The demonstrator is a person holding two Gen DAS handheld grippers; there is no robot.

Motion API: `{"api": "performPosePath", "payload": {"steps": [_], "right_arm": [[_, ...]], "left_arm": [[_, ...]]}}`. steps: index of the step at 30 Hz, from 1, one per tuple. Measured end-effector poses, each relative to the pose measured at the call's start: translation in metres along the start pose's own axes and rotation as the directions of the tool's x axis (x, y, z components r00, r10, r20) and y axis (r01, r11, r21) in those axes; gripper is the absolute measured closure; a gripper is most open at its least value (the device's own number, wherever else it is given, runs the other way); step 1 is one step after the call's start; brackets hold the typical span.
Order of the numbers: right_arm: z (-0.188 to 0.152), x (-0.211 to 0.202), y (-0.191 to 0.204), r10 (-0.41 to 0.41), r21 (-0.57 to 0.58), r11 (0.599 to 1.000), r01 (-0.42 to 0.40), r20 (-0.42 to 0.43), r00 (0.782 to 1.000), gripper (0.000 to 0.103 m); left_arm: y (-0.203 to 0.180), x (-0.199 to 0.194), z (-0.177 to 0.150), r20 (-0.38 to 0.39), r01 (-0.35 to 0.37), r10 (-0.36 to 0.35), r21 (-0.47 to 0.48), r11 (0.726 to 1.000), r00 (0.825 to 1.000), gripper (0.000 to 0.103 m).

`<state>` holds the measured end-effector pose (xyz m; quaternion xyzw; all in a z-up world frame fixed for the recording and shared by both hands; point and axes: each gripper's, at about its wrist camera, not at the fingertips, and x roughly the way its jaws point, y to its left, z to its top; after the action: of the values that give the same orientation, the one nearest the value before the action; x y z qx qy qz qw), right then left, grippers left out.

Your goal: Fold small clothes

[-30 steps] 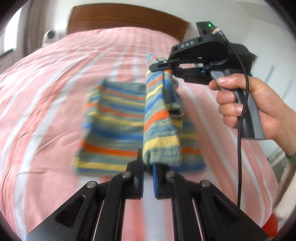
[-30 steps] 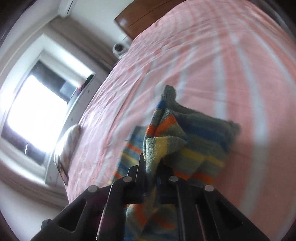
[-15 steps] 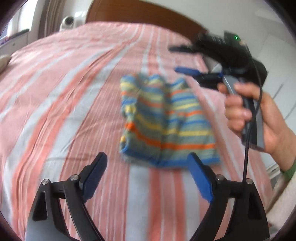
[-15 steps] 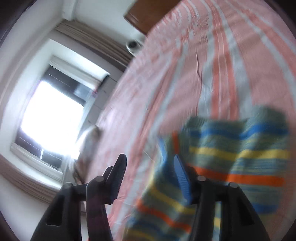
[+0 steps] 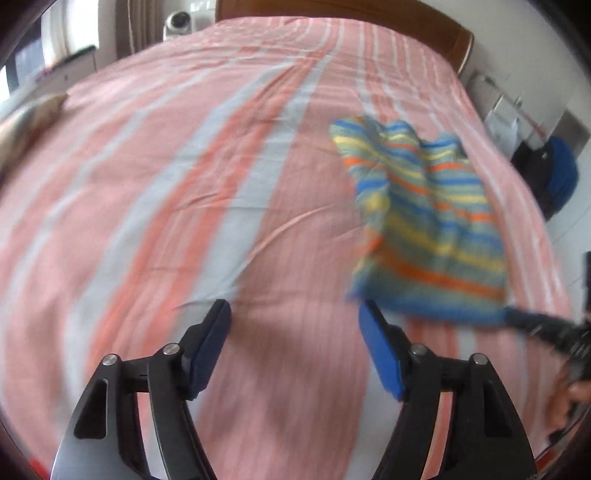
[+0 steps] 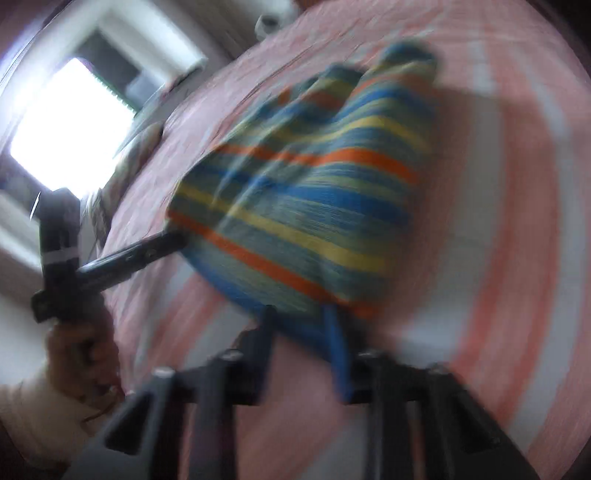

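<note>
A folded striped garment (image 5: 428, 221), blue, yellow, orange and green, lies on the pink striped bed (image 5: 184, 166). My left gripper (image 5: 295, 347) is open and empty, its blue pads just left of the garment's near edge. My right gripper (image 6: 301, 343) is open, its fingers at the garment's (image 6: 314, 206) near edge; the view is blurred and I cannot tell if they touch it. The right gripper's finger shows in the left wrist view (image 5: 543, 325) at the garment's near right corner. The left gripper's finger shows in the right wrist view (image 6: 129, 258) by the garment's left edge.
A wooden headboard (image 5: 332, 11) stands at the far end of the bed. A pillow (image 5: 22, 122) lies at the left edge. A bright window (image 6: 70, 122) and furniture stand beyond the bed. A blue and black object (image 5: 554, 177) sits off the right side.
Both grippers let go of the garment and opened. It now lies folded on the bed. Both grippers have dropped to its near edge; the left one shifted left.
</note>
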<state>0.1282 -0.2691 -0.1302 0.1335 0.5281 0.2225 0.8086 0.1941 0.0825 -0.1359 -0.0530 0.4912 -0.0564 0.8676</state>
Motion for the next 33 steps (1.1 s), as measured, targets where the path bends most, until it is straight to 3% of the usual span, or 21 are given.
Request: {"api": "performPosePath", "payload": {"steps": [2, 3, 4, 5, 6, 7, 11, 14, 16, 18, 33], "right_arm": [[-0.013, -0.024, -0.002, -0.052, 0.033, 0.998, 0.05, 0.067, 0.996, 0.077], [-0.023, -0.038, 0.004, -0.063, 0.015, 0.998, 0.061, 0.108, 0.992, 0.071], [-0.034, -0.049, 0.009, -0.08, -0.007, 0.997, 0.082, 0.137, 0.987, 0.056], [-0.046, -0.059, 0.016, -0.113, -0.027, 0.992, 0.12, 0.169, 0.979, 0.048], [-0.06, -0.068, 0.022, -0.159, -0.049, 0.984, 0.172, 0.208, 0.965, 0.033], [-0.077, -0.075, 0.029, -0.208, -0.074, 0.97, 0.233, 0.248, 0.946, 0.026], [-0.114, -0.079, 0.036, -0.367, -0.104, 0.904, 0.415, 0.311, 0.877, 0.022], [-0.138, -0.074, 0.024, -0.435, -0.045, 0.882, 0.469, 0.305, 0.847, 0.013], [-0.136, -0.06, 0.012, -0.452, -0.012, 0.882, 0.472, 0.263, 0.852, 0.004], [-0.142, -0.058, 0.009, -0.443, -0.011, 0.885, 0.465, 0.282, 0.851, 0.0], [-0.143, -0.045, 0.003, -0.448, -0.023, 0.881, 0.472, 0.28, 0.849, 0.0]], "left_arm": [[0.005, -0.01, -0.011, -0.011, 0.017, -0.017, 0.014, 1.0, 1.0, 0.02], [0.005, -0.016, -0.019, -0.011, 0.024, -0.024, 0.024, 0.999, 1.0, 0.016], [0.003, -0.021, -0.027, -0.007, 0.023, -0.023, 0.038, 0.999, 1.0, 0.013], [0.0, -0.026, -0.035, 0.001, 0.019, -0.019, 0.057, 0.998, 1.0, 0.011], [-0.006, -0.027, -0.043, 0.012, 0.012, -0.013, 0.081, 0.997, 1.0, 0.009], [-0.013, -0.026, -0.05, 0.02, 0.004, -0.007, 0.104, 0.995, 1.0, 0.008], [-0.03, -0.013, -0.067, 0.057, -0.046, 0.038, 0.146, 0.988, 0.998, 0.008], [-0.036, -0.008, -0.074, 0.097, -0.068, 0.053, 0.159, 0.985, 0.994, 0.002], [-0.036, -0.002, -0.077, 0.115, -0.067, 0.049, 0.158, 0.985, 0.992, 0.0], [-0.034, -0.001, -0.084, 0.144, -0.07, 0.046, 0.17, 0.983, 0.989, 0.001], [-0.037, 0.001, -0.085, 0.141, -0.091, 0.065, 0.193, 0.977, 0.988, 0.001]]}}
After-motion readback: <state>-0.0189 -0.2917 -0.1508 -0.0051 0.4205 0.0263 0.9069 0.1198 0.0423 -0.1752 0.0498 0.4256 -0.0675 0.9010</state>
